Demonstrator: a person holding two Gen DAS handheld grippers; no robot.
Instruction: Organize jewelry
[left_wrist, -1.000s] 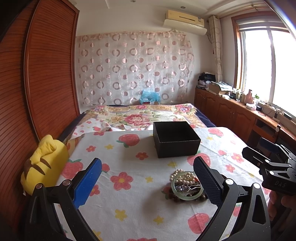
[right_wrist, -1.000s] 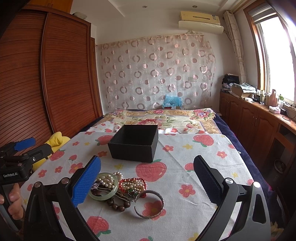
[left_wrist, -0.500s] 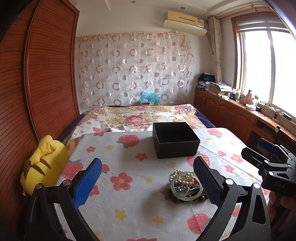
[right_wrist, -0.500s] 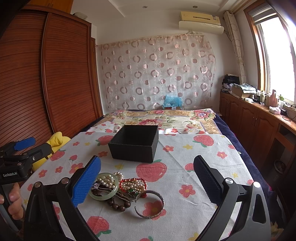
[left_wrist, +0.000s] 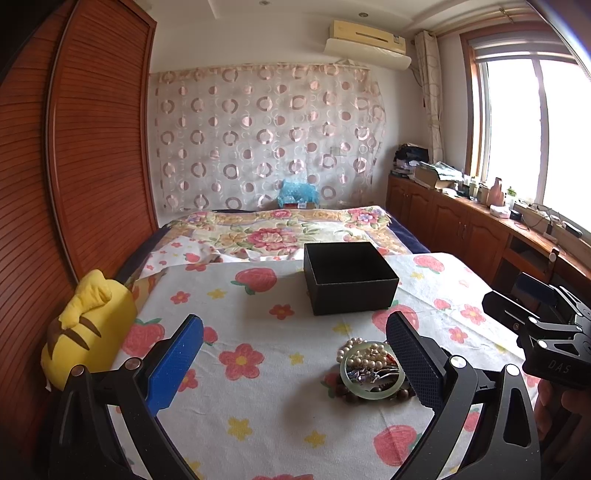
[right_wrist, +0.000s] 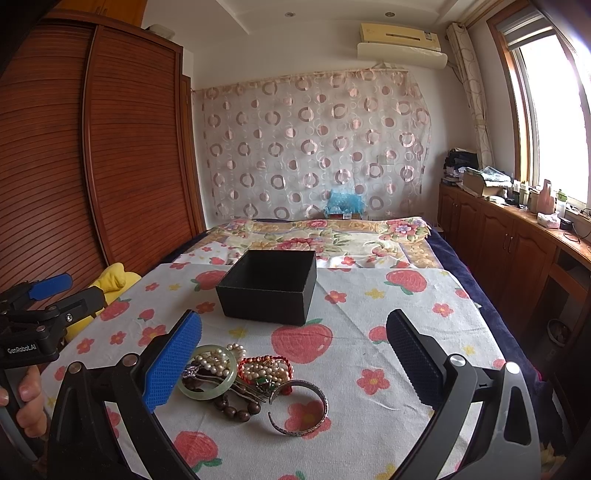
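Note:
A pile of jewelry lies on the flowered cloth: a pale green bangle (right_wrist: 207, 372) (left_wrist: 371, 373), pearl strands (right_wrist: 218, 357), a red bead bracelet (right_wrist: 266, 365), dark wooden beads (right_wrist: 236, 408) and an open silver cuff (right_wrist: 299, 406). Behind the pile stands an open black box (right_wrist: 267, 286) (left_wrist: 349, 277), empty as far as I can see. My left gripper (left_wrist: 293, 360) is open, its right finger beside the pile. My right gripper (right_wrist: 293, 360) is open too, with the pile near its left finger. Each gripper shows at the edge of the other's view.
A yellow plush toy (left_wrist: 86, 325) sits at the table's left edge by the wooden wardrobe (left_wrist: 74, 147). A bed with a floral blanket (left_wrist: 280, 230) lies behind the table. Wooden cabinets (right_wrist: 517, 243) run along the right wall under the window.
Both grippers have crept slightly forward and down toward the jewelry pile; nothing has been grasped or moved.

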